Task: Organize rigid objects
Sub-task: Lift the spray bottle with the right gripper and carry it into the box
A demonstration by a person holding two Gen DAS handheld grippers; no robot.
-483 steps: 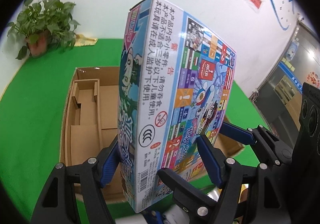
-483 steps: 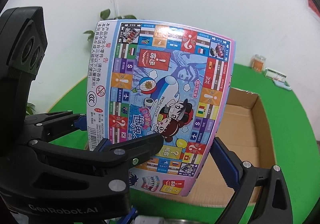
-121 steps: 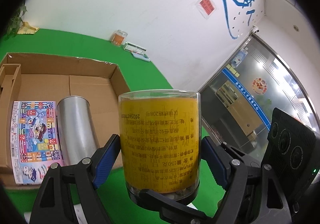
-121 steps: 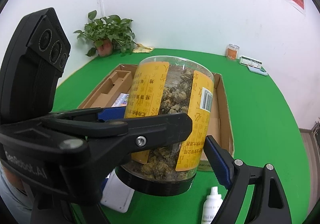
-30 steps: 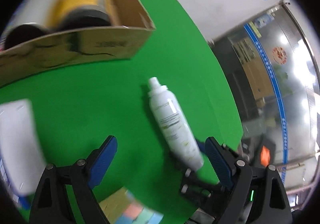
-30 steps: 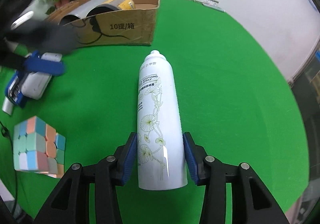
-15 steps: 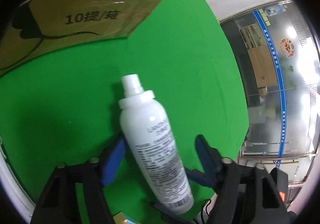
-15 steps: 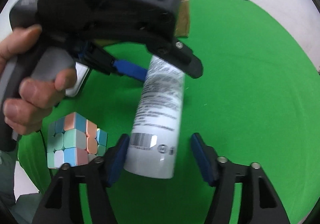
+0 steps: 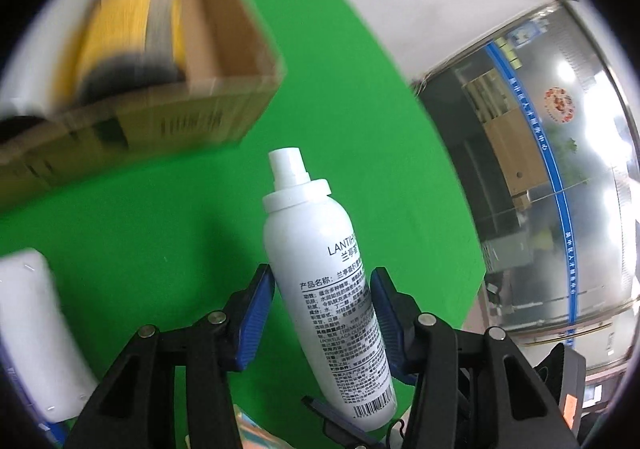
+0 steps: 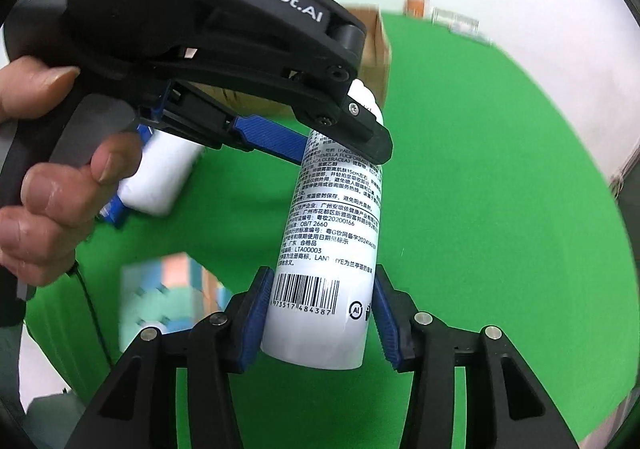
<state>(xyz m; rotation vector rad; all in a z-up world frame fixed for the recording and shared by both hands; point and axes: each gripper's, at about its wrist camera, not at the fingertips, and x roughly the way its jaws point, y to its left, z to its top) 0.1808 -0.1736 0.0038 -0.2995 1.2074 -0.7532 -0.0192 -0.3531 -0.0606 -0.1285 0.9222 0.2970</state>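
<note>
A white spray bottle [image 9: 324, 281] with black print is held off the green table by both grippers. My left gripper [image 9: 322, 309] is shut on its middle, nozzle pointing away. My right gripper [image 10: 318, 313] is shut on its base end [image 10: 320, 289], by the barcode. The left gripper [image 10: 340, 141] shows in the right wrist view, clamped higher up the bottle. The cardboard box [image 9: 224, 97] lies beyond on the left, holding a yellow-labelled jar [image 9: 120, 21] and a silver cylinder.
A white block-shaped object [image 9: 36, 333] lies on the green cloth at the left. A pastel puzzle cube [image 10: 168, 293] sits near the front left. Small items [image 10: 452, 23] stand by the far wall. A glass partition [image 9: 540, 169] is to the right.
The bottle lay on the table in my right gripper. My left gripper came in and closed on its middle, and the bottle has been lifted and tilted up toward the box.
</note>
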